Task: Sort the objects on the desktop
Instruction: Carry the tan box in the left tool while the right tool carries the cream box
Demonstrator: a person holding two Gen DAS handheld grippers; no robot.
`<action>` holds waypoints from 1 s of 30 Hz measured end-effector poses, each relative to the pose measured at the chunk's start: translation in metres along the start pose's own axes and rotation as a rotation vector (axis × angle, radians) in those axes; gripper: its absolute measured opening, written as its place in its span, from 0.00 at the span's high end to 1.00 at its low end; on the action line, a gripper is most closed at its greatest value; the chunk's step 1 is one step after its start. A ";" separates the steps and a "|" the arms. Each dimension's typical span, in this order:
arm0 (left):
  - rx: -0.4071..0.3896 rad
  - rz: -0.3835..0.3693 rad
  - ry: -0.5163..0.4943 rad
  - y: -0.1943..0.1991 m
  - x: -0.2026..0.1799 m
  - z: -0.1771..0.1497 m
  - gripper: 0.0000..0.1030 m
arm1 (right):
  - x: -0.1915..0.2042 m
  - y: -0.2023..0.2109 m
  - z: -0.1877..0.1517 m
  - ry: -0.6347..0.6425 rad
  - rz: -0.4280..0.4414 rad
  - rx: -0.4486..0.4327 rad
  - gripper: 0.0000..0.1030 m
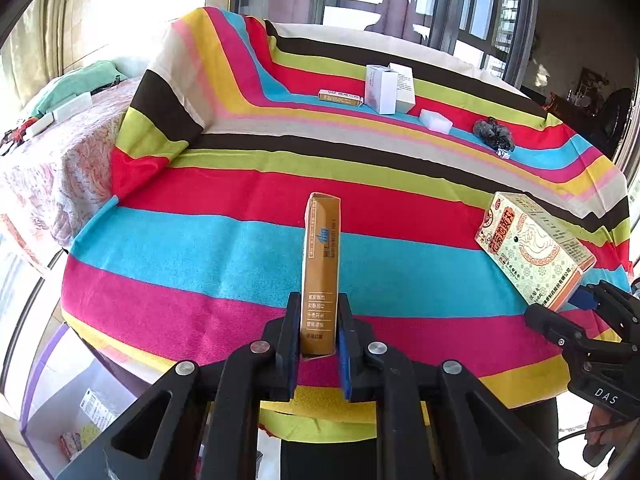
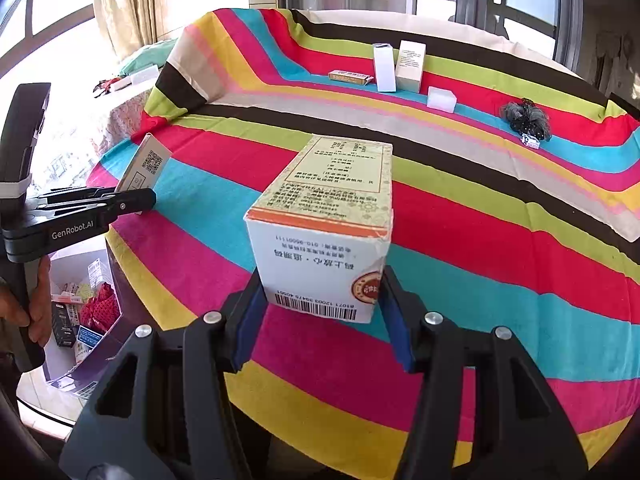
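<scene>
Left wrist view: your left hand-held gripper (image 1: pixel 320 334) is clamped on a slim orange box (image 1: pixel 321 268), held on edge above the striped cloth (image 1: pixel 200 248) covering the tabletop. At right, your right hand-held gripper (image 1: pixel 576 300) grips a cream patterned medicine box (image 1: pixel 534 252), raised off the cloth. Far side of the tabletop: a small flat orange carton (image 1: pixel 340 97), two upright white boxes (image 1: pixel 388 88) side by side, a white block (image 1: pixel 436 120), a dark hair tie (image 1: pixel 494 133).

Right wrist view: your right hand-held gripper (image 2: pixel 322 312) is closed on the medicine box (image 2: pixel 326 224), barcode end toward the camera. At left, your left hand-held gripper (image 2: pixel 132 200) holds the slim box (image 2: pixel 146 166), tilted. Below the tabletop edge, a bin (image 2: pixel 60 380) contains assorted cartons and a red item.
</scene>
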State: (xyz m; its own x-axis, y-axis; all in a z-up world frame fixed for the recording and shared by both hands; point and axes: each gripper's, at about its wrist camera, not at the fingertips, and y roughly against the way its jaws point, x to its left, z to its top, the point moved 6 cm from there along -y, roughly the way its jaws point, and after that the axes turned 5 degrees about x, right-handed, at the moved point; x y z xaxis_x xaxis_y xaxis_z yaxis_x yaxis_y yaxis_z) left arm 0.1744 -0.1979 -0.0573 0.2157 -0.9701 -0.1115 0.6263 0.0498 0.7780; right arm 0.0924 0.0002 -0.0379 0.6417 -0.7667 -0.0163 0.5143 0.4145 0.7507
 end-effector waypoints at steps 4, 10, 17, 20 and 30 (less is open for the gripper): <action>-0.010 -0.009 0.027 0.005 0.009 -0.004 0.85 | 0.015 -0.003 0.002 0.018 0.016 0.002 0.44; -0.029 -0.017 0.068 0.011 0.028 -0.009 0.85 | 0.037 -0.007 0.001 0.066 0.035 0.014 0.44; -0.056 -0.005 0.118 0.026 0.055 -0.022 0.85 | 0.066 -0.012 0.004 0.136 0.086 0.023 0.45; -0.077 0.006 0.148 0.037 0.070 -0.030 0.85 | 0.084 -0.014 0.005 0.183 0.112 0.024 0.45; -0.062 0.142 0.286 0.058 0.141 -0.082 0.85 | 0.170 -0.013 0.002 0.400 0.272 0.036 0.45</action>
State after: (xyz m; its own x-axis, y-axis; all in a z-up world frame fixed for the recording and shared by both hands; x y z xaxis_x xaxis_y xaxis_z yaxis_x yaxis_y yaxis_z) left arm 0.3023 -0.3123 -0.0785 0.5001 -0.8470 -0.1804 0.6172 0.2025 0.7603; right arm 0.1936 -0.1370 -0.0493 0.9223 -0.3812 -0.0633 0.2818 0.5514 0.7852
